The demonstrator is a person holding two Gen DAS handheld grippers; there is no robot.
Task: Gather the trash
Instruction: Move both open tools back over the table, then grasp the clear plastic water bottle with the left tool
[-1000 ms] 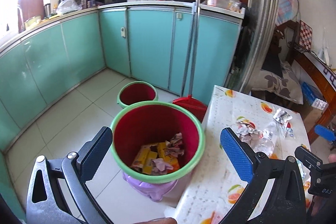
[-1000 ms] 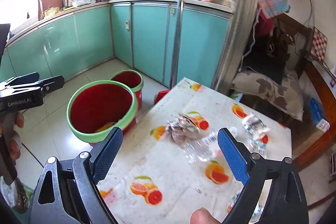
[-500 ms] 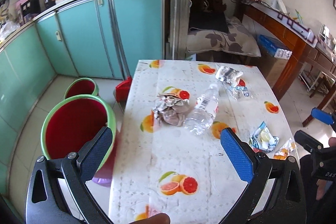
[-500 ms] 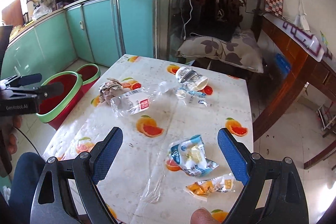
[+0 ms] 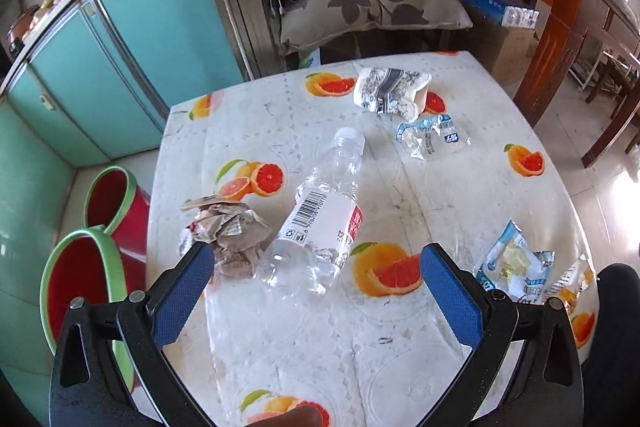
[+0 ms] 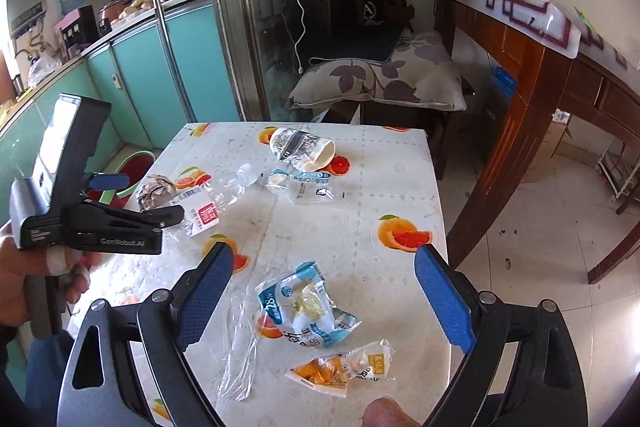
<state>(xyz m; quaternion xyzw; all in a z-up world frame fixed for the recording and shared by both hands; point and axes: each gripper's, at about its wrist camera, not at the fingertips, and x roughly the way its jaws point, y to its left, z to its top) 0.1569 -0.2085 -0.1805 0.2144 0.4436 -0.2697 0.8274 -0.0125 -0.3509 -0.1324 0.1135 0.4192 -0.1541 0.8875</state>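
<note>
Both the left gripper (image 5: pixel 316 287) and right gripper (image 6: pixel 320 291) hang wide open and empty above the table (image 6: pixel 360 227). A plastic bottle (image 5: pixel 320 215), crumpled paper (image 5: pixel 228 231) and wrappers (image 6: pixel 308 311) lie scattered there. The bin (image 5: pixel 80 291) beside it is partly cut off, its inside hidden.

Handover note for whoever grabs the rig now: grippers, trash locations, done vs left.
Left gripper: open, empty, over the plastic bottle and crumpled paper.
Right gripper: open, empty, above the blue-white wrapper and orange wrapper.
Further back on the table: paper cup, clear wrapper.
Red bins stand on the floor off the table's left edge.
Left: all six pieces still on the table.
</note>
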